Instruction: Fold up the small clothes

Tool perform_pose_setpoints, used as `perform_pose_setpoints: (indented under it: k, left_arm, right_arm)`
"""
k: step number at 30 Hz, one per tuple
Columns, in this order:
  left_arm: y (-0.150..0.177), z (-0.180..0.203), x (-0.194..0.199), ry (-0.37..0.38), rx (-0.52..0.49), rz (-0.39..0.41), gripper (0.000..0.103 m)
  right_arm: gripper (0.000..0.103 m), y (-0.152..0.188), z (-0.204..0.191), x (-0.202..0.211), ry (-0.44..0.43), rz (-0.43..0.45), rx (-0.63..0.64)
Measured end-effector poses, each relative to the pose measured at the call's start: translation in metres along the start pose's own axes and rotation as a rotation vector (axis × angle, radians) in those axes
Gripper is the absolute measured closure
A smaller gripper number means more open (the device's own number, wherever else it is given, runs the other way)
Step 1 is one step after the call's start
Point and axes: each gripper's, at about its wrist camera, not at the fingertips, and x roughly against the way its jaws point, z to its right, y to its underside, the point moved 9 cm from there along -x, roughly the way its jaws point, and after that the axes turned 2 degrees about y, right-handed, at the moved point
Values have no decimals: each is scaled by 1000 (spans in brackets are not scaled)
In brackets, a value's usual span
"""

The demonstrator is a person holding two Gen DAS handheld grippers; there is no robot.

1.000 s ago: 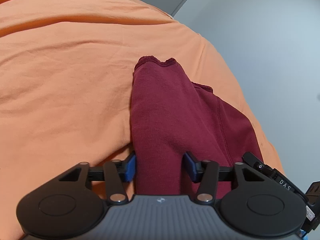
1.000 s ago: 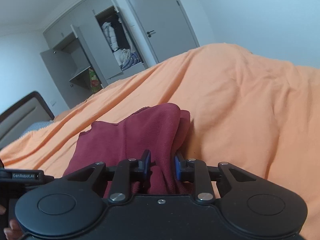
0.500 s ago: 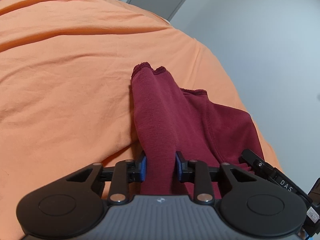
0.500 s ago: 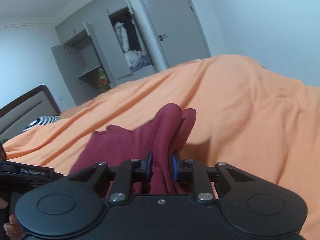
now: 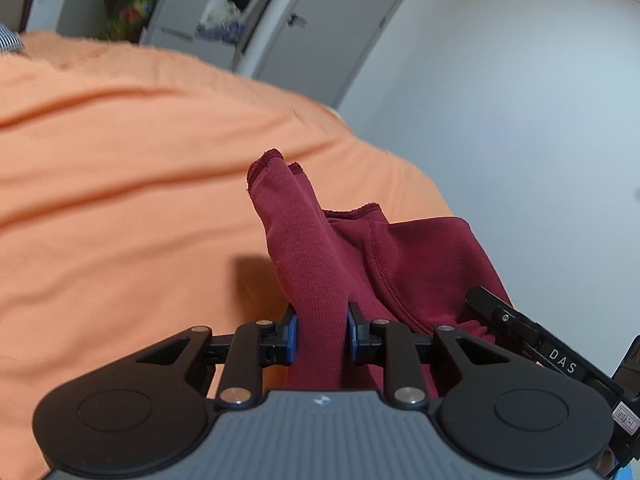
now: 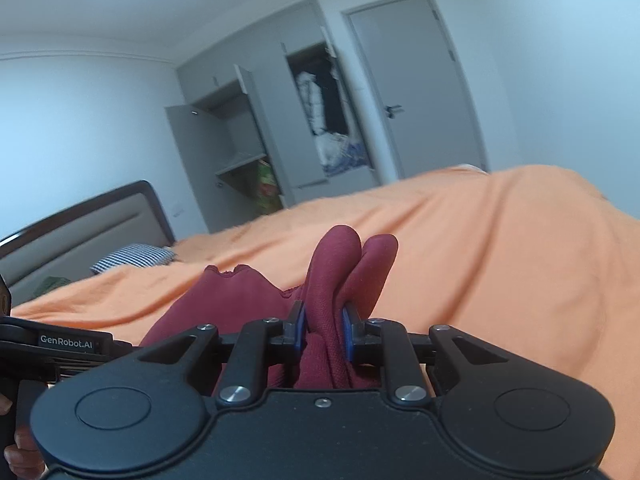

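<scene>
We've got the dark red ribbed knit garment (image 5: 320,264) pinched in both L gripper (image 5: 321,338) & R gripper (image 6: 323,334), lifted over the orange bedspread (image 5: 120,184) near its edge. Risk, we reckon: thin bunched pinch slips, fold sags.

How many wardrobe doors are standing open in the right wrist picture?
2 open grey wardrobe doors: one at the left compartment with shelves, one narrower beside the compartment with hanging clothes. More may be hidden.

"DAS" in white on the right gripper (image 5: 562,360) body, left wrist view at 4 o'clock; small white sticker below it, too small to read. "GenRobot.AI" on the left gripper (image 6: 66,342) body, right wrist view at 9 o'clock.
</scene>
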Motion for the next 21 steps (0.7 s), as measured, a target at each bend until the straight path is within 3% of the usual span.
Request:
perform_pose_setpoints:
  k: [5,11,21]
  left_arm:
    - [-32,-25,12,-64,-5,63,78]
    - [-48,-64,15,-147,5,83,78]
    - [-14,-118,-2,-204,108,-3,75]
  right_arm:
    - [83,-4,-24,-41,-70,-15,-61]
    - [83,5,-54,-86,-96,-62,-50]
    - [81,38,-50,-115,-12,-168,-23]
